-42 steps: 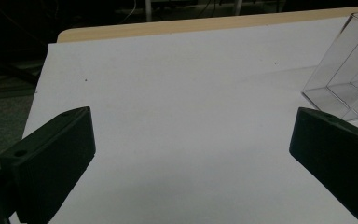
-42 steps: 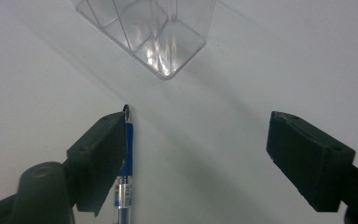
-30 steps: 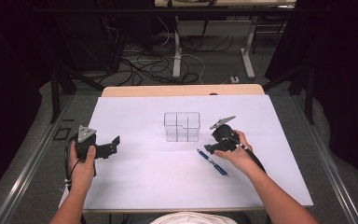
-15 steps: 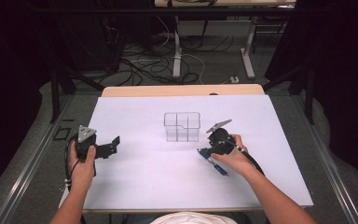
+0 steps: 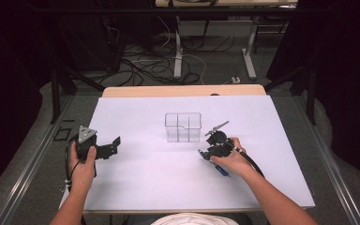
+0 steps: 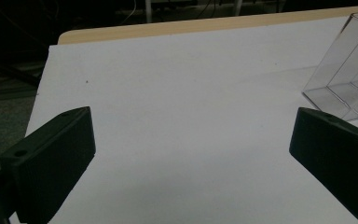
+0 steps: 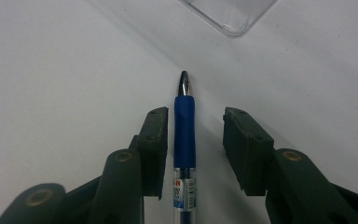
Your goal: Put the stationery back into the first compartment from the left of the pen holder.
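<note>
A blue pen lies on the white sheet, its metal tip pointing toward the clear box. My right gripper is lowered over it with a jaw on each side of the blue grip. The jaws have just been closing; the left pad is at the barrel and a gap remains at the right pad, so it is open. In the high view my right gripper covers most of the pen. My left gripper rests at the left of the sheet, its jaws wide open over bare paper.
A clear compartmented box stands mid-table, just beyond the right gripper, and at the right edge of the left gripper view. The white sheet covers the table; a wooden strip runs along the far edge.
My right gripper has come down and toward the person over the pen, and its jaws have narrowed around it. The left gripper has not moved.
</note>
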A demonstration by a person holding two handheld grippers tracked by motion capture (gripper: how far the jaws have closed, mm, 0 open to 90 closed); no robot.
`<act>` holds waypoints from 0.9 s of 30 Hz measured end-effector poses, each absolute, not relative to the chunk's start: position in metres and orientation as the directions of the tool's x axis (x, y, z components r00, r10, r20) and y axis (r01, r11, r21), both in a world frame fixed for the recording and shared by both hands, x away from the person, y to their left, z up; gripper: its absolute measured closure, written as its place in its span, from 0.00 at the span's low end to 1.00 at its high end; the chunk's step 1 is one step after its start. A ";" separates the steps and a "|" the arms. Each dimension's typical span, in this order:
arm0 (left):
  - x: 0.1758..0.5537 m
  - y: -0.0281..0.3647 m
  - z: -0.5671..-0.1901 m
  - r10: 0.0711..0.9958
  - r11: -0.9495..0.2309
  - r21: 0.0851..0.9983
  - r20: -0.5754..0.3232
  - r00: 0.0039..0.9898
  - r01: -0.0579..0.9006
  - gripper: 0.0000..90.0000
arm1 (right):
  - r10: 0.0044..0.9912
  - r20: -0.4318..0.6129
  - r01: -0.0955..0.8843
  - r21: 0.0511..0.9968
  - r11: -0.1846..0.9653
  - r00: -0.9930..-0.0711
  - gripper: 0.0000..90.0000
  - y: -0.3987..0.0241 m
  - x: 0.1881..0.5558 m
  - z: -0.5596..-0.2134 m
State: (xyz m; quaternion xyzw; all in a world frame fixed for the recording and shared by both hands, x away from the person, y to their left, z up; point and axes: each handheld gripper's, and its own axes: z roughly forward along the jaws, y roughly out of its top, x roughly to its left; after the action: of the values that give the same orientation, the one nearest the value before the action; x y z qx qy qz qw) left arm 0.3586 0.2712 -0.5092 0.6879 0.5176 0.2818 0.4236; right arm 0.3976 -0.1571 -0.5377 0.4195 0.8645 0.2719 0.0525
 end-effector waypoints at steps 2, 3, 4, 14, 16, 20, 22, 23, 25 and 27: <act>0.359 0.271 -0.509 0.951 -0.105 0.875 -0.050 0.305 0.473 0.00 | 0.748 0.136 0.691 0.515 0.507 -0.650 0.68 -0.156 0.398 -0.540; 0.359 0.271 -0.509 0.951 -0.105 0.875 -0.051 0.305 0.473 0.00 | 0.759 0.147 0.708 0.504 0.494 -0.634 0.68 -0.154 0.396 -0.540; 0.358 0.271 -0.509 0.951 -0.101 0.874 -0.055 0.304 0.474 0.00 | 0.745 0.129 0.684 0.523 0.509 -0.654 0.70 -0.154 0.398 -0.541; 0.358 0.271 -0.509 0.951 -0.107 0.874 -0.049 0.304 0.474 0.00 | 0.746 0.133 0.682 0.532 0.502 -0.653 0.76 -0.154 0.397 -0.542; 0.358 0.271 -0.509 0.951 -0.107 0.874 -0.048 0.304 0.474 0.00 | 0.746 0.128 0.686 0.517 0.512 -0.653 0.78 -0.154 0.397 -0.541; 0.358 0.271 -0.509 0.952 -0.104 0.875 -0.052 0.303 0.474 0.00 | 0.761 0.139 0.707 0.502 0.498 -0.634 0.82 -0.153 0.396 -0.540; 0.358 0.271 -0.509 0.951 -0.104 0.874 -0.052 0.304 0.475 0.00 | 0.762 0.131 0.716 0.470 0.516 -0.634 0.84 -0.152 0.395 -0.538; 0.358 0.271 -0.509 0.951 -0.104 0.874 -0.053 0.304 0.475 0.00 | 0.765 0.135 0.717 0.479 0.506 -0.630 0.84 -0.151 0.395 -0.539; 0.358 0.271 -0.509 0.951 -0.104 0.874 -0.052 0.304 0.475 0.00 | 0.754 0.131 0.700 0.499 0.511 -0.643 0.86 -0.151 0.396 -0.540; 0.358 0.271 -0.509 0.951 -0.104 0.875 -0.052 0.304 0.474 0.00 | 0.747 0.132 0.695 0.499 0.518 -0.652 0.88 -0.152 0.397 -0.540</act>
State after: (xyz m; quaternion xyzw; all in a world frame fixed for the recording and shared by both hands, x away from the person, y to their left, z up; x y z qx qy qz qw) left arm 0.3584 0.2714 -0.5089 0.6874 0.5182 0.2819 0.4237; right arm 0.3967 -0.1520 -0.5398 0.4142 0.8699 0.2632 0.0494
